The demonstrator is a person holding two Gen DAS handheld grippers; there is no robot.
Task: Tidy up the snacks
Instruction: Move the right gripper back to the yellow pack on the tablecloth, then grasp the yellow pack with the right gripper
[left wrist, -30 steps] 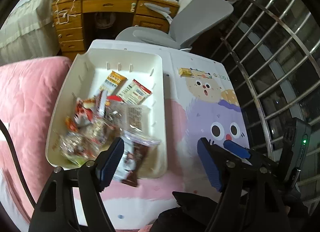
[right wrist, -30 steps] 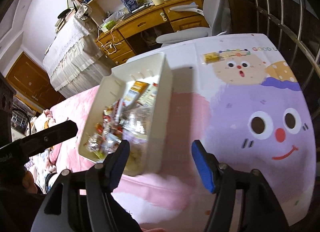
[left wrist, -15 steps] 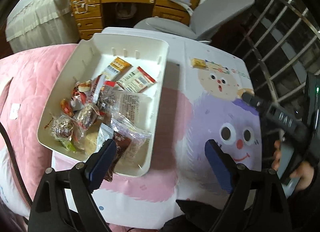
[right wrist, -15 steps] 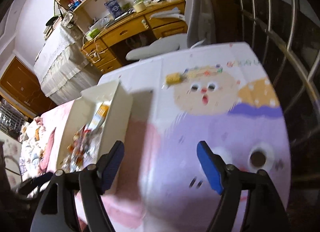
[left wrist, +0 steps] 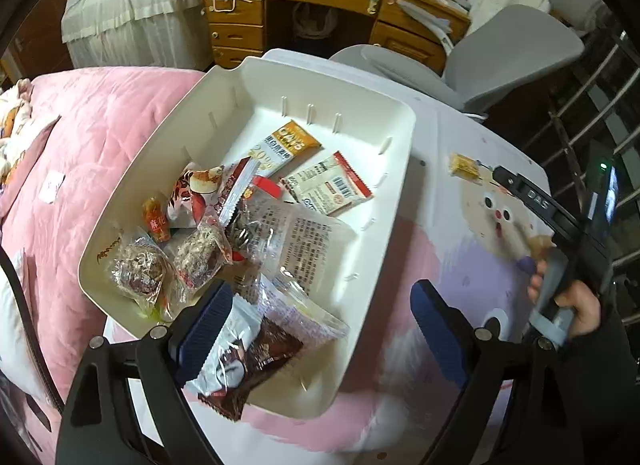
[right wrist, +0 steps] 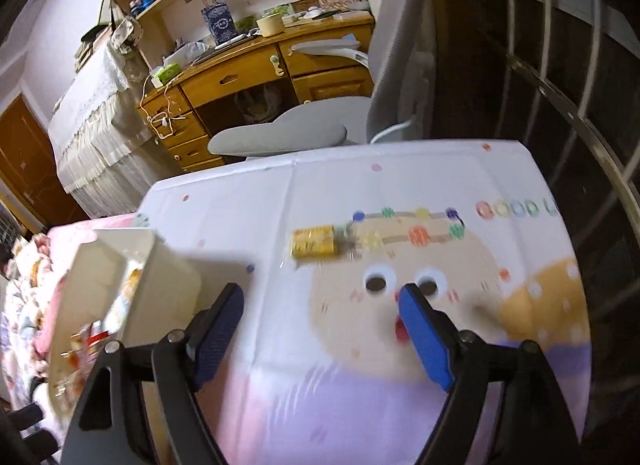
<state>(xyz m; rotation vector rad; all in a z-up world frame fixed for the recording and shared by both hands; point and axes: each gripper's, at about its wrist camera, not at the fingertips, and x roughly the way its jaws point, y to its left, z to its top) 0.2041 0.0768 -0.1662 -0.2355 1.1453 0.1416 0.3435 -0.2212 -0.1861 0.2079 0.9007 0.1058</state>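
- Since a second ago your right hand-held gripper (right wrist: 320, 329) has swung away from the white bin (left wrist: 376, 225) toward the right side of the table (right wrist: 400, 177) — the bin now sits only at the left edge of the right wrist view, and the yellow snack packet (right wrist: 313, 241) lies just above centre.
- Your left hand-held gripper (left wrist: 320, 329) has come lower over the near end of the bin; a dark brown packet (left wrist: 256, 361) lies beside its left finger at lower centre.
- Both pairs of jaws have just been opening. They stand wide apart and grip nothing — the left pair straddles the bin's near corner, the right pair has only printed tablecloth between its fingers.
- The bin holds the heap of snacks: an orange bar wrapper (left wrist: 288, 143) and a red-edged white packet (left wrist: 328, 185) near its middle, clear-wrapped ones toward the lower left.
- The yellow packet is alone on the cloth, well apart from the bin, upper right in the left wrist view.
- Your hand (left wrist: 580, 305) on the right tool shows at that view's right edge.
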